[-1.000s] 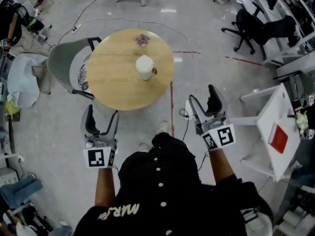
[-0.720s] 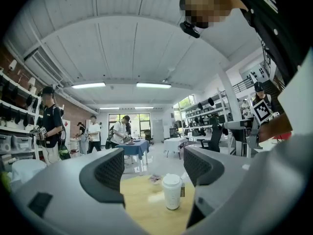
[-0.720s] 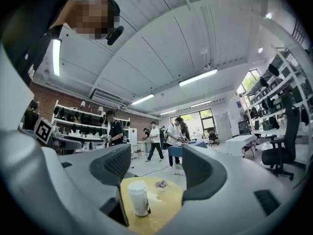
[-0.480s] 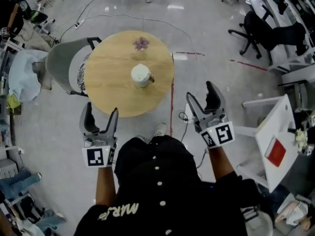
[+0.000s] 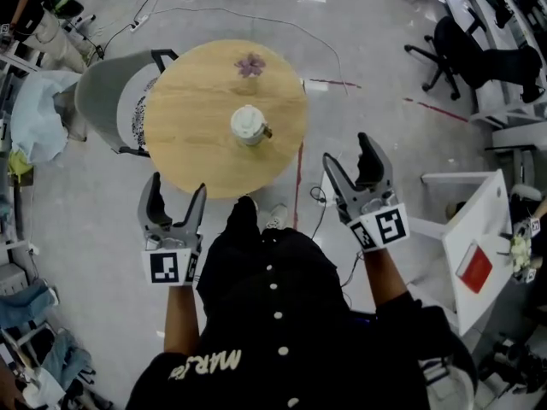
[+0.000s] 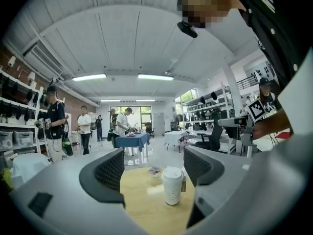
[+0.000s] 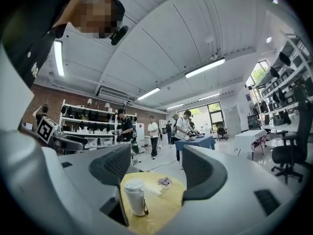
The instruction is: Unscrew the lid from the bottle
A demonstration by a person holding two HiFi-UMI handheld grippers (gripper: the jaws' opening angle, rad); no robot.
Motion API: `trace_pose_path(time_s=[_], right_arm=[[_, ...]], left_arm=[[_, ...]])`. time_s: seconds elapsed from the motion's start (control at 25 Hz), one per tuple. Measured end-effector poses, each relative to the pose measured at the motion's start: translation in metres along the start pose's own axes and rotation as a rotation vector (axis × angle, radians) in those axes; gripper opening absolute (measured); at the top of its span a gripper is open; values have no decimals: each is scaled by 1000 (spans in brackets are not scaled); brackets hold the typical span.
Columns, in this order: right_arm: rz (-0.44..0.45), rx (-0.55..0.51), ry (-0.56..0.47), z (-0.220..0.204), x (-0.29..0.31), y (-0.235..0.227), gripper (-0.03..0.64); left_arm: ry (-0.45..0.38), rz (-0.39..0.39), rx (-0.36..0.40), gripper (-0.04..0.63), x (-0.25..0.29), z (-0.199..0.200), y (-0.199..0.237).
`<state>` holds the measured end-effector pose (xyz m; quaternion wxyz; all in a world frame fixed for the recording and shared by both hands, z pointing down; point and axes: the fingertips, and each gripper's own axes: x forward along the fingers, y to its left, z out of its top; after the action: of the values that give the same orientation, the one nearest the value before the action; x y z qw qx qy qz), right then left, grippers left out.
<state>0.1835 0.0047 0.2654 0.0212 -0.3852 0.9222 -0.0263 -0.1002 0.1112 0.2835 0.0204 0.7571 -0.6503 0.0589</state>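
The white bottle (image 6: 173, 194) stood upright near the middle of the round wooden table (image 5: 188, 148), its lid (image 6: 171, 173) on. A small flower ornament (image 5: 249, 64) lay beyond it, toward the far edge. The left gripper (image 5: 175, 188) and right gripper (image 5: 349, 154) hung by the near edge, apart from the bottle. Both had their jaws spread and empty.

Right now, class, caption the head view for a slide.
Left gripper and right gripper, open, face a capped bottle on a round table.

A head camera stares steeply down over the round worktop (image 5: 179, 152), while cameras on the left claw (image 5: 177, 188) and right claw (image 5: 349, 154) look level at it from nearby, sharing the white bottle (image 5: 248, 124).
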Motion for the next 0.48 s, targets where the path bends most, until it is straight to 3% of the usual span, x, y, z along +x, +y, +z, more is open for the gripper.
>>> trace_pose_path(time_s=[0.12, 0.36, 0.48], right_arm=[[-18, 7, -7, 1, 10, -9, 319], [-51, 17, -16, 4, 38, -24, 319], [-51, 16, -4, 5, 57, -24, 319]], left_arm=[[10, -30, 37, 365, 11, -7, 7], [-5, -56, 42, 365, 41, -6, 32], [28, -75, 59, 365, 56, -10, 44]])
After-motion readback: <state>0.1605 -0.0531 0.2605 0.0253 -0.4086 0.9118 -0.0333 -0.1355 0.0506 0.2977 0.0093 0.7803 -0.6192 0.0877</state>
